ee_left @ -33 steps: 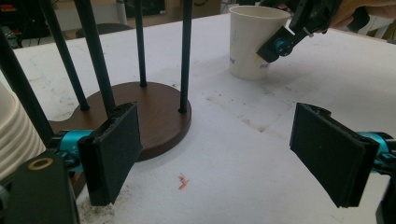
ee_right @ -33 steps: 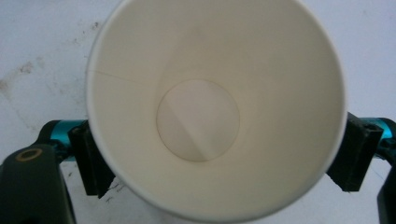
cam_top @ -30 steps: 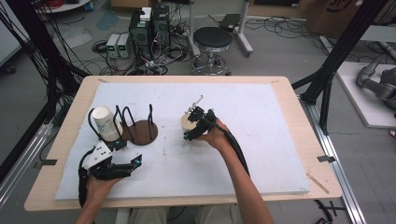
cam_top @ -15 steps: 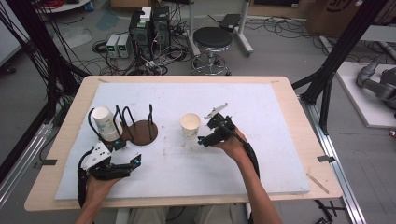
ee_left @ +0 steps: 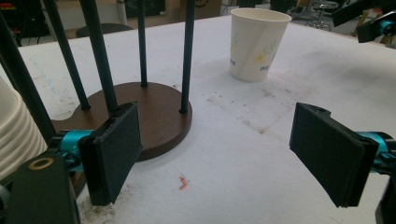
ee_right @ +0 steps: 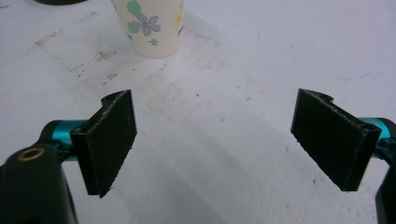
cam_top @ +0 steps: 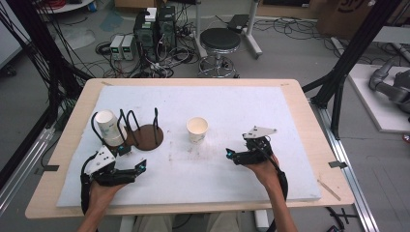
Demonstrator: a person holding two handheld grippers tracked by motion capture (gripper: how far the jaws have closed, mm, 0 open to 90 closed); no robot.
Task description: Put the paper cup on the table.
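I log: paper cup (cam_top: 197,129) upright at table centre; right gripper (cam_top: 231,155) at its 4 o'clock, released; left gripper (cam_top: 140,167) at 8 o'clock, released, empty.

- From my seat, the paper cup (cam_top: 197,129) stood upright on the mat (cam_top: 290,121) near the table's middle.
- The rack (cam_top: 145,135) sat at the cup's nine o'clock, well apart from it.
- A stack of cups (cam_top: 109,128) leaned on the rack's nine o'clock side.
- My left gripper (cam_top: 138,170) lay at the rack's six o'clock, just beside the base.
- My right gripper (cam_top: 229,154) lay at the single cup's four o'clock, near it but apart.
- A stool (cam_top: 220,41) stood beyond the table at twelve o'clock.
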